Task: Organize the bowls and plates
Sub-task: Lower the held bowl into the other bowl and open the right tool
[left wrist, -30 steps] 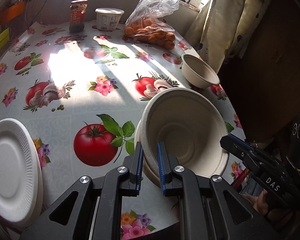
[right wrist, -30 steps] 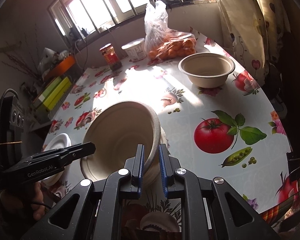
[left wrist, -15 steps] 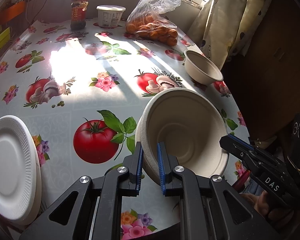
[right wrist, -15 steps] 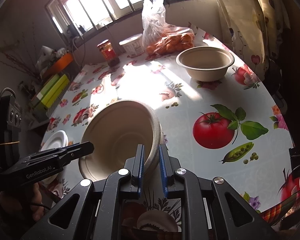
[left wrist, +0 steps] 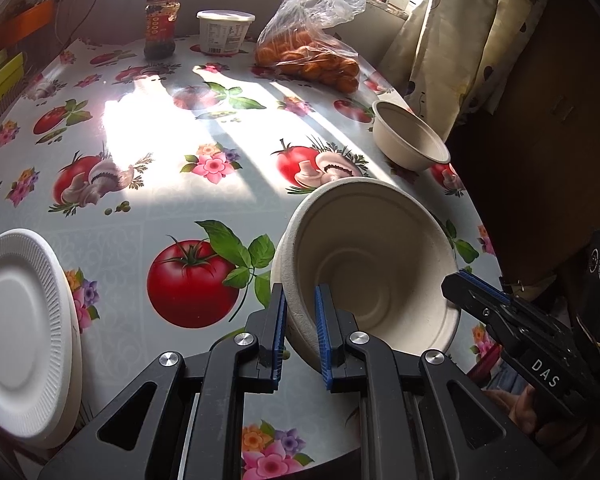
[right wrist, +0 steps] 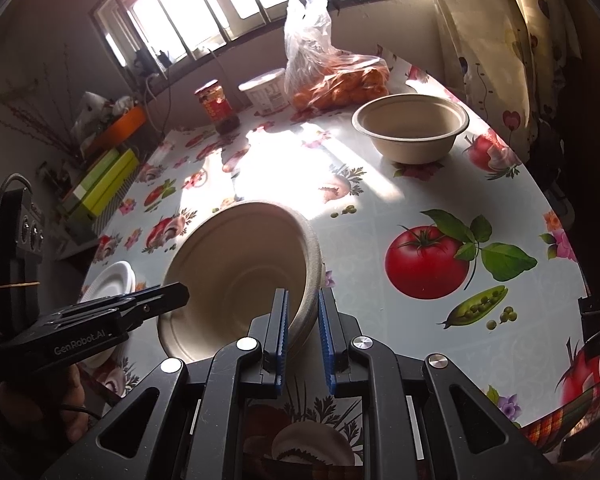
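Both grippers pinch the same bowl (left wrist: 364, 264) by opposite sides of its rim: the left gripper (left wrist: 300, 332) has its blue pads on either side of the wall at the near edge, and the right gripper (right wrist: 302, 330) does the same from the other side, so the bowl hangs tilted above the table (left wrist: 148, 208), its open mouth facing up and away. A second bowl (right wrist: 410, 126) sits upright near the far right edge of the table, beside the curtain, and a stack of white plates (left wrist: 18, 332) lies at the left edge. The likely aim is to nest the held bowl into the far one. The risk is the thin rim: two grips pulling unevenly could buckle or tear it, or one side could slip free and let the bowl swing down onto the table edge
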